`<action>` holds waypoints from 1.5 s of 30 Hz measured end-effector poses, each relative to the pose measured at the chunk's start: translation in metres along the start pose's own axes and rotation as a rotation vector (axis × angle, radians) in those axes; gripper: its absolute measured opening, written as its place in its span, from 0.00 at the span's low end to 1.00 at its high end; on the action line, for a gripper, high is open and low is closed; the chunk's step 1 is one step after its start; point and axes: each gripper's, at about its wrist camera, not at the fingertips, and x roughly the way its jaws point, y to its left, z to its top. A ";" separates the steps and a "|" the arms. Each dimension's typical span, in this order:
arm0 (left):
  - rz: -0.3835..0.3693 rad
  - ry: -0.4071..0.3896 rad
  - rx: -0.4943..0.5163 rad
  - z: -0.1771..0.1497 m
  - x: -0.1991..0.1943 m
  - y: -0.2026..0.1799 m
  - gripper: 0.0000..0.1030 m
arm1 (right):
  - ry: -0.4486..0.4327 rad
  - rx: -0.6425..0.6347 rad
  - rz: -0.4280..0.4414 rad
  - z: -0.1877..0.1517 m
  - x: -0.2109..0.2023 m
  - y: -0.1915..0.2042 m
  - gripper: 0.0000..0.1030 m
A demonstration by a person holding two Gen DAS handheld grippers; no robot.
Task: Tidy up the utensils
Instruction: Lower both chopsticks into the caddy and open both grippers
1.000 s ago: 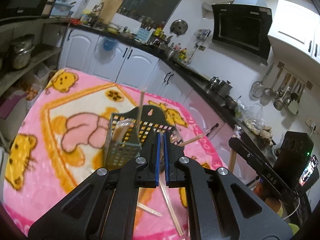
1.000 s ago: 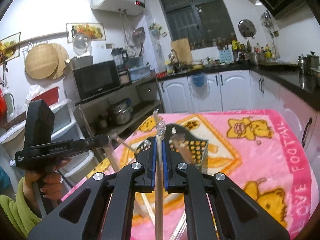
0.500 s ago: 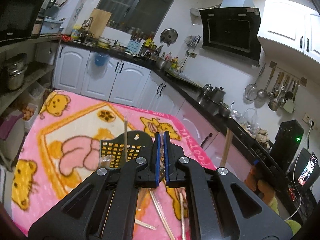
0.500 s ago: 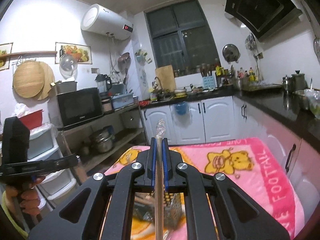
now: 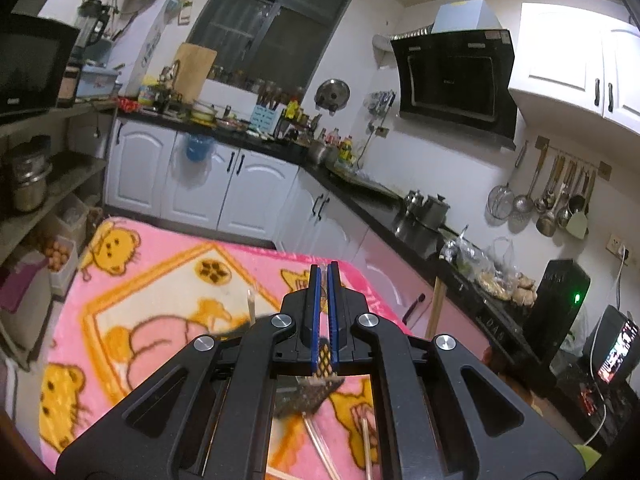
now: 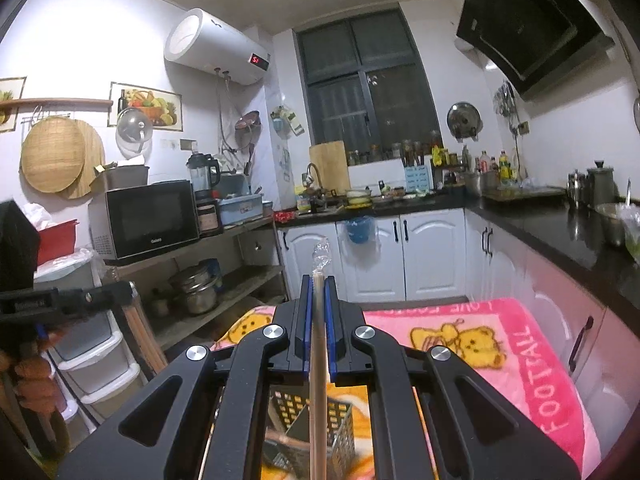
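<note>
Perforated metal utensil holder (image 6: 316,428) on fleecy pink cartoon blanket (image 6: 516,344). Right gripper (image 6: 319,280) clamped on slim plastic-wrapped wooden chopstick (image 6: 318,360); left gripper (image 5: 324,270) closed, empty.

You're in a kitchen with white walls and a dark window (image 6: 368,88) at the far end. White cabinets (image 6: 400,256) run under a black countertop (image 6: 532,220) that turns along the right wall. A range hood (image 5: 456,80) hangs there, ladles (image 5: 556,196) beside it. On the left, a water heater (image 6: 216,48) sits above a microwave (image 6: 148,220) on open shelves
</note>
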 end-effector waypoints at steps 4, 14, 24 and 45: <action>0.014 -0.030 0.013 0.015 -0.002 -0.002 0.01 | -0.017 -0.010 0.007 0.005 0.006 0.003 0.06; 0.048 -0.057 0.033 0.038 0.013 -0.003 0.01 | -0.076 -0.067 0.017 0.019 0.021 0.009 0.06; 0.063 -0.047 0.011 0.043 0.032 0.006 0.01 | -0.121 -0.076 0.037 0.029 0.045 0.007 0.06; 0.070 0.055 0.005 0.021 0.075 0.021 0.01 | -0.085 -0.051 0.054 0.006 0.095 0.004 0.06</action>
